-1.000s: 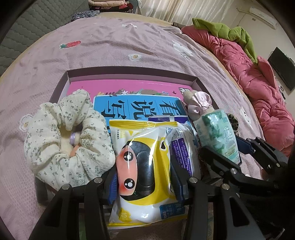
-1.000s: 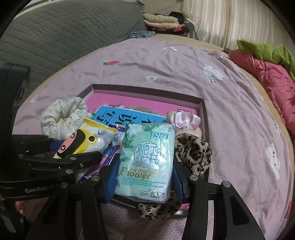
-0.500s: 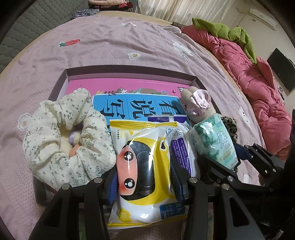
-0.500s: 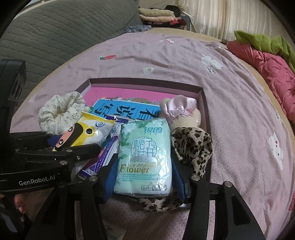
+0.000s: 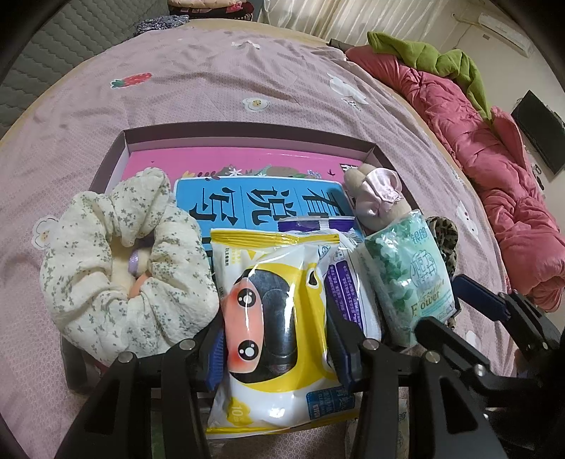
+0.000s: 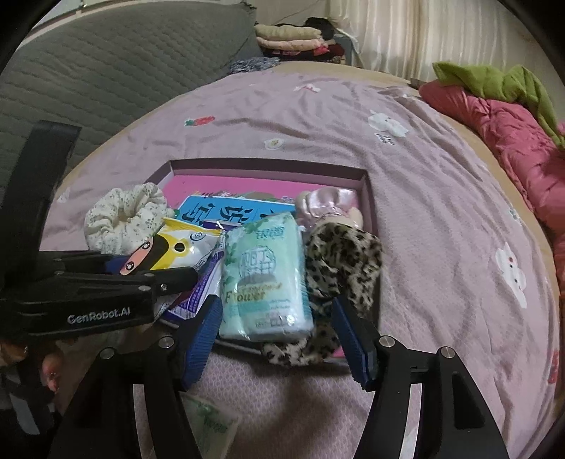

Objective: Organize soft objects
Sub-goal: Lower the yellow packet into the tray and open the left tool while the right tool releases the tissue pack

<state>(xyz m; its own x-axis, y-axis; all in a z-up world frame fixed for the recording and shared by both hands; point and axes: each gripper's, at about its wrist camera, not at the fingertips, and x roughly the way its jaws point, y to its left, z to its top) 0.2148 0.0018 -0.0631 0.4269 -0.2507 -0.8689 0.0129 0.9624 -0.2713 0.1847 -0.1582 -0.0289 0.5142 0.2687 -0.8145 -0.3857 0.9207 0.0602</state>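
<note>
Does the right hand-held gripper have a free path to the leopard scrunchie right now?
Probably yes: the right hand-held gripper is open and holds nothing, and the leopard scrunchie lies uncovered just beyond its right finger, beside the green tissue pack.

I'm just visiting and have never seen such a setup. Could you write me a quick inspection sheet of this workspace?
Surface: bed with a pink patterned sheet; a shallow tray lies on it.
Job's things: yellow wipes pack, green tissue pack, floral scrunchie, leopard scrunchie and plush toy, all in or over the tray.
Clutter: blue book under the packs; another tissue pack on the sheet.
Grippers: left gripper shut on the yellow wipes pack; right gripper open, its pads apart from the green tissue pack.
Cables: nothing seen.
Surroundings: red quilt, folded clothes, curtains.
</note>
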